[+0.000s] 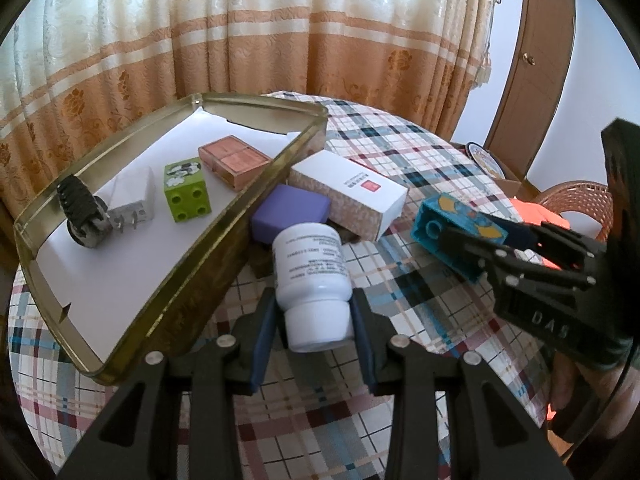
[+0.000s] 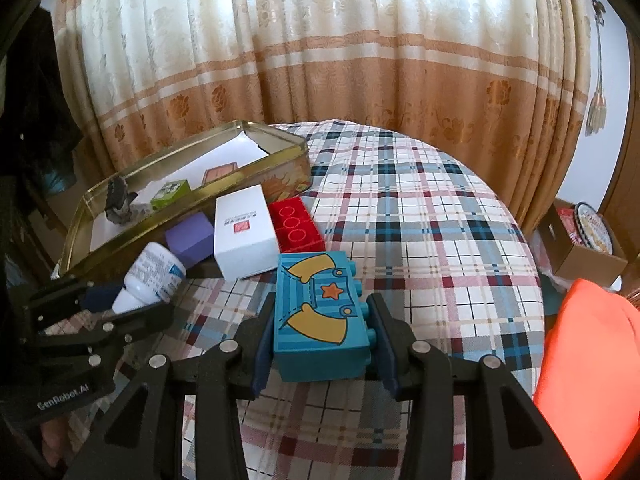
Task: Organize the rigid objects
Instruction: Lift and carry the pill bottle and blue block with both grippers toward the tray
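My left gripper (image 1: 314,312) is shut on a white pill bottle (image 1: 310,260), its cap towards the camera and its base near a purple box (image 1: 290,210). That gripper (image 2: 105,297) and bottle (image 2: 154,276) also show at the left of the right wrist view. My right gripper (image 2: 322,322) is shut on a teal toy brick (image 2: 320,316) with yellow shapes and an orange star. The brick (image 1: 444,220) and right gripper (image 1: 476,240) appear at the right of the left wrist view. A gold tin tray (image 1: 240,196) holds a green brick (image 1: 186,192), a pink box (image 1: 234,160), a white plug (image 1: 136,200) and a black wheel (image 1: 82,216).
Beside the tray (image 2: 192,200) lie a white carton (image 2: 244,236), the purple box (image 2: 190,236) and a red brick (image 2: 294,228) on the plaid tablecloth (image 2: 420,240). An orange cloth (image 2: 588,352) lies at the right. A cardboard box (image 2: 588,256) and a curtain stand beyond the table.
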`<state>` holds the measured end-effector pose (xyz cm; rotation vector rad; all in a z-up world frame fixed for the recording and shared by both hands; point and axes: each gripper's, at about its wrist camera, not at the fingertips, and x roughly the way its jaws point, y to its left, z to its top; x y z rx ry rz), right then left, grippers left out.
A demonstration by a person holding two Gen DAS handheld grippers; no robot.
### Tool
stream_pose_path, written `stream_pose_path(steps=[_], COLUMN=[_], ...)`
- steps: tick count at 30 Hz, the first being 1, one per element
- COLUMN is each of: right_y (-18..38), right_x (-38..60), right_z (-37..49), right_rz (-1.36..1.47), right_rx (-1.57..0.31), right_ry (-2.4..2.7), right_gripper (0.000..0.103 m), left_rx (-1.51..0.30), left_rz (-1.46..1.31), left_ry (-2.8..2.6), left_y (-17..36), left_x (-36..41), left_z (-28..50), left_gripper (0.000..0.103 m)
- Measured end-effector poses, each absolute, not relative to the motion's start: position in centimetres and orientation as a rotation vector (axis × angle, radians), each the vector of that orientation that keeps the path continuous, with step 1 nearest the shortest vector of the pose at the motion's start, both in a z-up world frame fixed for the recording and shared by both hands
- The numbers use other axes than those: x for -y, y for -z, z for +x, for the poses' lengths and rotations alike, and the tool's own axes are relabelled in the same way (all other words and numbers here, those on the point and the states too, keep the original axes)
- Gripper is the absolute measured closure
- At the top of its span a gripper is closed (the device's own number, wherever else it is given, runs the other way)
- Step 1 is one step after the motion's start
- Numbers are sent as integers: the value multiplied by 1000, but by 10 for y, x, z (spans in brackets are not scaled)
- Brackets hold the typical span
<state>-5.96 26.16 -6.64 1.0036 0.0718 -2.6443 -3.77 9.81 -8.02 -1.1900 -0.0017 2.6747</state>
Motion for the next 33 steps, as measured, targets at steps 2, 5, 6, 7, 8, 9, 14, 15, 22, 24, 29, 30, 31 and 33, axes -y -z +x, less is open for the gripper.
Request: stream_pose_path(steps=[2,5,6,7,8,9,14,15,22,24,29,30,31,33], right_y=[68,72,73,72,71,71,70,70,71,71,71,70,70,71], right_x=[-262,-266,-267,-268,-268,-268,-268,-269,-268,-268,-269,-269,-269,-268], right_z=[-58,-57,-56,-55,-54,-53,-53,-53,-53,-52,-52,-52,-52,-52], right_rz=[1008,1022,1018,1005,999,993,990,991,991,994,1000,999,997,995], right_rx=[-76,-64,-57,-47,-48,-52,-59,-51,-60,-59,-54,-55,-54,-54], right_ry=[2653,2656,2658,2664,2668,2671,2678,2678,2679,2678,2673,2673,2673,2674], right_gripper=[57,57,57,57,57,57,57,57,57,57,57,57,57,57], left_rx=[5,20,20,18,8,-4,-20,-23,-26,-20,39,46,40,36], left_rz=[-1187,-1188,-1188,-1184,-1175,-1165,-1142,-1141,-1166,-1180,-1229,-1229,-1223,-1221], left_ry=[-2675,-2678,-2680,-2687,-2696,-2704,-2726,-2727,-2717,-2710,-2697,-2696,-2700,-2700], left_y=[80,79,79,78,76,74,71,71,73,74,80,80,79,79], left_x=[-98,-95,-96,-95,-96,-97,-98,-98,-100,-99,-90,-88,-88,-88], left_z=[-38,-39,-39,-39,-39,-39,-41,-42,-46,-47,-51,-51,-50,-50], left_gripper=[68,68,68,68,68,68,68,68,68,68,68,68,68,68])
